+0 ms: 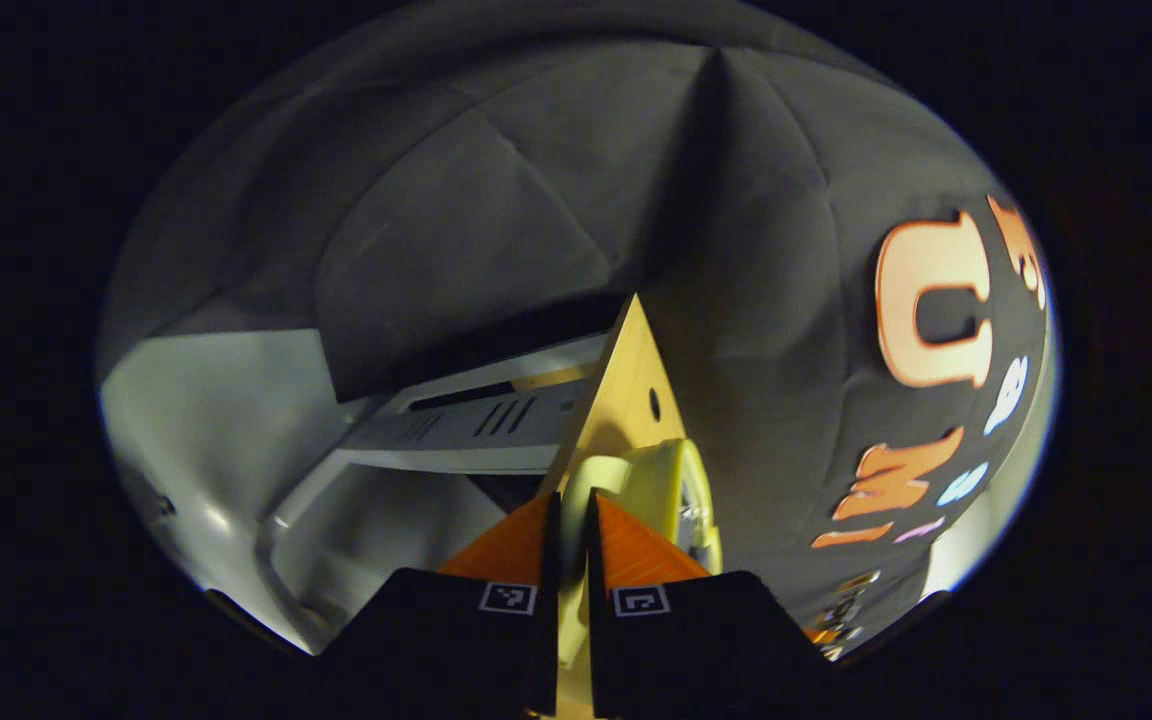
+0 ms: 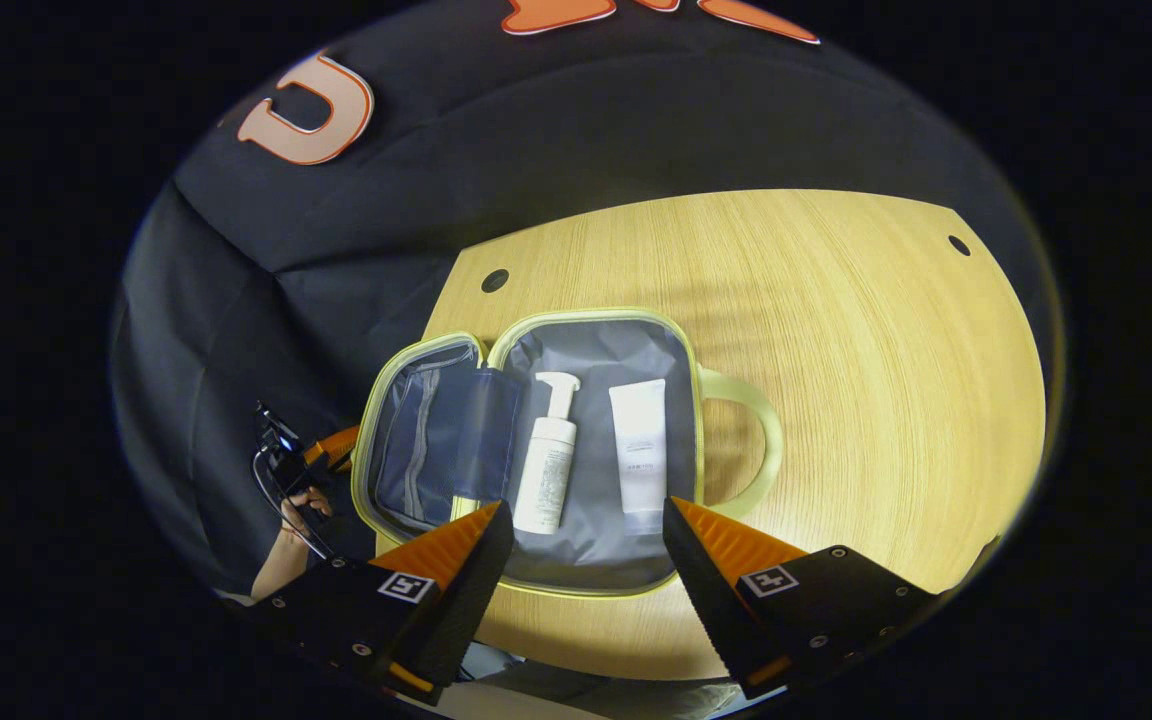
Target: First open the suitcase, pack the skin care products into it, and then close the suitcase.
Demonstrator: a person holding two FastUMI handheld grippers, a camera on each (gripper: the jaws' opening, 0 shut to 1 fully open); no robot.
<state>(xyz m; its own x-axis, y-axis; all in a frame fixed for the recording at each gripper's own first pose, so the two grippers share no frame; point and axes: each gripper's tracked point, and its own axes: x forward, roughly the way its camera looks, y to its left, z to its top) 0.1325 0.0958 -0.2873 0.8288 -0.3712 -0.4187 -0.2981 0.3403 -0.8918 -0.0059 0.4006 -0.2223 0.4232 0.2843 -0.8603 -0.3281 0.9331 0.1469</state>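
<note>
A pale yellow-green suitcase [image 2: 596, 315] lies open on the wooden table [image 2: 836, 350], its grey-lined lid [image 2: 436, 440] folded out to the left. Inside the main half rest a white pump bottle [image 2: 548, 465] and a white tube [image 2: 639, 450], side by side. My right gripper [image 2: 588, 505] hovers open above the case's near side, holding nothing. My left gripper [image 2: 336, 447], held by a hand [image 2: 296, 505], sits at the lid's outer edge. In the left gripper view the left gripper [image 1: 571, 497] has its fingers pressed close on the suitcase rim [image 1: 656, 480].
The case's looped handle [image 2: 766, 440] points right over bare tabletop. Two small round holes [image 2: 495, 280] mark the table's far corners. In the left gripper view a white frame [image 1: 476, 420] stands beyond the table corner [image 1: 626, 390]. Black cloth wall surrounds the table.
</note>
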